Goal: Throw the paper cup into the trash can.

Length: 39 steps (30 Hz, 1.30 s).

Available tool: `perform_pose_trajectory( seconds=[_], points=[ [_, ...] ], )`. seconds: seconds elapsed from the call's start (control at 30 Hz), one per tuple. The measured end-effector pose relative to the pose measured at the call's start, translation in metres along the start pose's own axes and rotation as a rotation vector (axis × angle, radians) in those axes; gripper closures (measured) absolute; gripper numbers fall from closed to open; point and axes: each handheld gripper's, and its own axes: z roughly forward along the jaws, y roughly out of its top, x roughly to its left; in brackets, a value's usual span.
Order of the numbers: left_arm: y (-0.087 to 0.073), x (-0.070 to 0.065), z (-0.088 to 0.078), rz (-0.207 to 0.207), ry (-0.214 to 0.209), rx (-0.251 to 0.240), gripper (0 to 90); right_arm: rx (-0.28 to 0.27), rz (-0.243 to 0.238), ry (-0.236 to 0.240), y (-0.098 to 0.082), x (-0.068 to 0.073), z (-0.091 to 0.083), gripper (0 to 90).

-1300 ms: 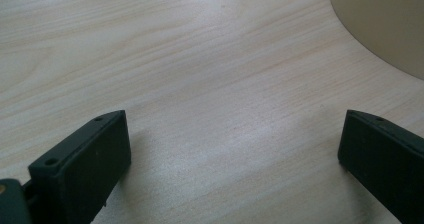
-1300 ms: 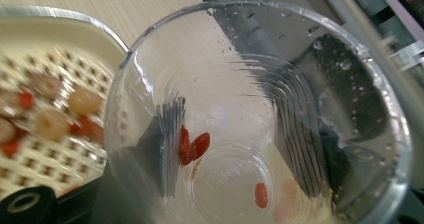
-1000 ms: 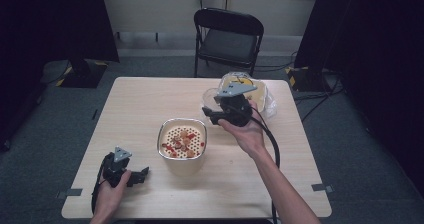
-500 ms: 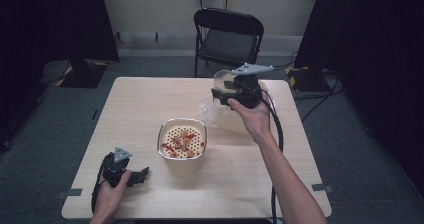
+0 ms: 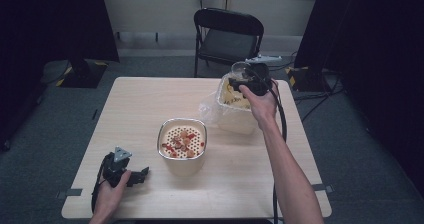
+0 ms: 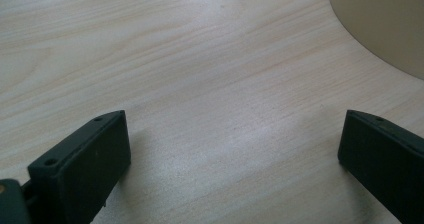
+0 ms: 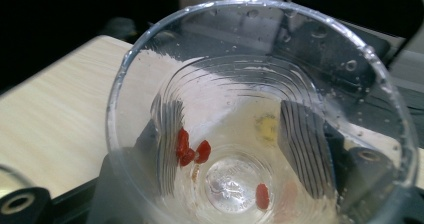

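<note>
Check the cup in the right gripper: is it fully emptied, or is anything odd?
Not fully. A few red bits cling inside the clear cup held by the right gripper over the lined bin. Nothing spilled on the table.

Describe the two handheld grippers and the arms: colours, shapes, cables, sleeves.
Both are black. The left gripper carries a grey three-cornered plate on top and has flat, blocky black jaws with small screw holes. The right gripper has a pale grey part on top and a black cable that runs back along the forearm. Both forearms are bare; no sleeves or gloves are in view.
</note>
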Motion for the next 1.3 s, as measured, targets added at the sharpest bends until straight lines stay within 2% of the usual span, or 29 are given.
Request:
perform_pose_trajectory(
  seconds=[0.07, 0.2, 0.3, 0.4, 0.43, 0.47, 0.57, 0.63, 0.7, 0.9, 1.03, 1.13, 1.2, 1.3],
  points=[
    [0.0, 0.0, 0.0, 0.001, 0.0, 0.0, 0.0, 0.016, 0.009, -0.035, -0.001, -0.005, 0.005, 42.9],
    [0.0, 0.0, 0.0, 0.002, 0.0, 0.001, 0.0, 0.021, 0.03, -0.063, 0.0, -0.016, 0.013, 40.6],
    [0.0, 0.0, 0.0, 0.001, -0.001, 0.0, 0.0, 0.025, 0.034, -0.07, 0.001, -0.019, 0.015, 36.2],
    [0.0, 0.0, 0.0, 0.004, 0.001, 0.0, 0.0, 0.01, 0.052, -0.068, 0.003, -0.023, 0.019, 27.3],
    [0.0, 0.0, 0.0, 0.004, 0.001, 0.0, 0.0, 0.01, 0.052, -0.068, 0.003, -0.023, 0.019, 27.3],
    [0.0, 0.0, 0.0, 0.003, 0.0, 0.0, 0.0, 0.012, 0.06, -0.073, 0.004, -0.024, 0.022, 19.4],
    [0.0, 0.0, 0.0, 0.0, -0.001, -0.001, 0.0, 0.008, 0.062, -0.08, 0.004, -0.027, 0.021, 19.6],
    [0.0, -0.001, 0.0, -0.008, -0.002, -0.005, 0.0, -0.006, 0.074, -0.087, 0.004, -0.029, 0.019, 17.9],
    [0.0, 0.0, 0.0, 0.002, 0.0, 0.0, 0.0, -0.008, 0.081, -0.085, 0.003, -0.031, 0.016, 16.4],
    [0.0, 0.0, 0.0, 0.0, 0.0, 0.0, 0.0, -0.007, 0.084, -0.058, -0.003, -0.03, 0.007, 16.4],
    [0.0, 0.0, 0.0, 0.004, 0.001, 0.0, 0.0, -0.011, 0.056, -0.031, -0.011, -0.023, -0.008, 16.8],
    [0.0, 0.0, 0.0, 0.0, 0.0, 0.0, 0.0, -0.032, 0.059, 0.01, -0.02, -0.017, -0.02, 16.8],
    [0.0, 0.0, 0.0, 0.0, 0.0, 0.0, 0.0, -0.03, 0.057, 0.008, -0.022, -0.016, -0.022, 16.8],
    [0.0, 0.0, 0.0, 0.0, 0.0, 0.0, 0.0, -0.03, 0.03, 0.007, -0.036, -0.009, -0.033, 16.8]
  ],
)
